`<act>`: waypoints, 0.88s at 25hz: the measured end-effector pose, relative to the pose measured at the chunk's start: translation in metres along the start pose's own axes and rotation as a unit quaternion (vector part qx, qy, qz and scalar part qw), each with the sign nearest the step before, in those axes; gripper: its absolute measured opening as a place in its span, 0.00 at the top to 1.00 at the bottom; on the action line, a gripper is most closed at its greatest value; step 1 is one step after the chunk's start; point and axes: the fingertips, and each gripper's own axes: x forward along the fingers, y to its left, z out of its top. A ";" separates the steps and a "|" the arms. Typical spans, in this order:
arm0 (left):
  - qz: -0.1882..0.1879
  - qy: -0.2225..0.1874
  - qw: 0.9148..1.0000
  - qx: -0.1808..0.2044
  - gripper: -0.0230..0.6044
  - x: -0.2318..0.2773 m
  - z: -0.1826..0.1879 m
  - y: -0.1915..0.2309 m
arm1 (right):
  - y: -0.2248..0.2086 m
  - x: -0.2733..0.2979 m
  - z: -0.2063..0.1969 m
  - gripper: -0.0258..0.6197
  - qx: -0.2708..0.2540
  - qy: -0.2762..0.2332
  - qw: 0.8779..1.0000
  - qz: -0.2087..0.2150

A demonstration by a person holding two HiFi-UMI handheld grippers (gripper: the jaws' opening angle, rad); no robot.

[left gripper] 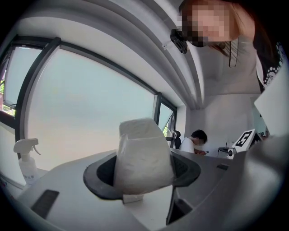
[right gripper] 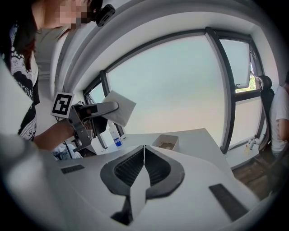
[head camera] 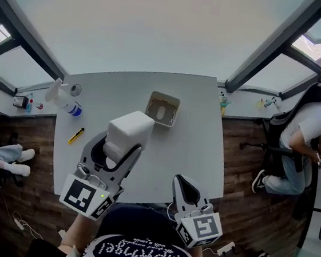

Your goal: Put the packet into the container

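The white rectangular table (head camera: pixel 196 140) bears the beige square open container (head camera: pixel 162 109) near its far edge. Nearer the person than that container and to its left, the left gripper (head camera: pixel 121 148) pinches the soft white block-shaped packet (head camera: pixel 128 130), which juts past its fingertips. The right gripper (head camera: pixel 184 185), nearer than the container, has its jaws pressed together on nothing. Only the right gripper view shows the packet (right gripper: pixel 118 108) raised clear of the tabletop. Left of the container lie a white spray bottle (head camera: pixel 64 100) and a slim yellow tool (head camera: pixel 76 135).
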 end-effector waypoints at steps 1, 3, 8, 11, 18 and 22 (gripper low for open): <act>0.002 0.000 1.000 0.000 0.53 0.002 -0.001 0.002 | 0.000 0.000 0.000 0.94 -0.003 0.000 1.000 0.000; 0.005 0.002 1.000 -0.002 0.53 0.007 -0.002 0.006 | 0.001 -0.002 -0.001 0.94 -0.002 0.000 1.000 -0.002; 0.004 0.006 1.000 -0.003 0.53 0.022 -0.009 0.010 | -0.001 -0.006 -0.004 0.94 0.002 -0.001 1.000 -0.010; 0.002 0.006 1.000 -0.005 0.53 0.030 -0.010 0.008 | -0.001 -0.007 -0.006 0.94 0.007 -0.001 1.000 -0.012; -0.002 -0.004 1.000 -0.007 0.53 0.047 -0.003 0.007 | 0.000 -0.007 -0.007 0.94 0.007 0.001 1.000 -0.010; -0.001 -0.004 1.000 -0.002 0.53 0.056 -0.004 0.010 | -0.002 -0.007 -0.009 0.94 0.014 0.005 1.000 -0.015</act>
